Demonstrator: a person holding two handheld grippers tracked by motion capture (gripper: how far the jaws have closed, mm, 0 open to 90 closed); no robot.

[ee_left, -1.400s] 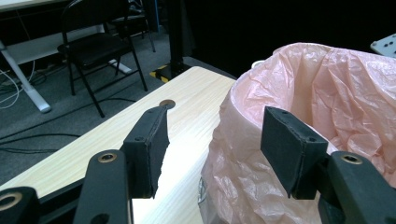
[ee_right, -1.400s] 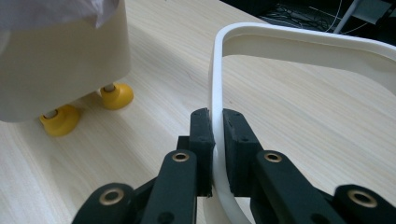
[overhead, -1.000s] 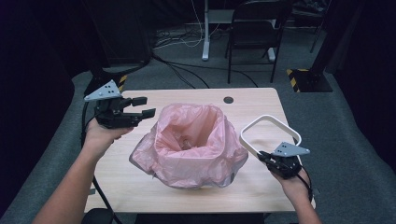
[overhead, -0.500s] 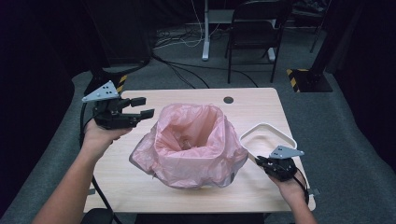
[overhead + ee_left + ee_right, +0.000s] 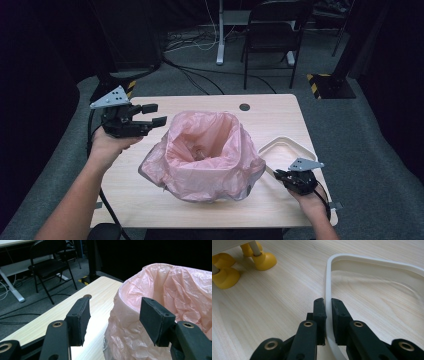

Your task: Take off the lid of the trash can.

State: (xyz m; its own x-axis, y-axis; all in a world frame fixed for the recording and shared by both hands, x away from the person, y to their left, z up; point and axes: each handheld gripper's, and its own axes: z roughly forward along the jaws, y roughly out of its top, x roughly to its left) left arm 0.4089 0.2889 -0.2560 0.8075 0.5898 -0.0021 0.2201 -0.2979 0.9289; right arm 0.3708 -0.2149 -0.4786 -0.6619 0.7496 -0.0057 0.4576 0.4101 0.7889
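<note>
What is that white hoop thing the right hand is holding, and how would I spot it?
Start at the pale wooden table and find the big bin lined with a crinkled pink plastic bag in its middle. To the bin's right, near the table's edge, lies a white rounded plastic frame, an open ring with nothing inside. It is the one white thing there, and the right claw is pinching its rim.

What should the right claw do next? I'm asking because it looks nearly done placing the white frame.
Probably open the right claw and let go. Its jaws are clamped on the white frame, which in the right gripper view appears to lie flat on the table, beside the pink bag. The left claw waits open near the bag's rim.
</note>
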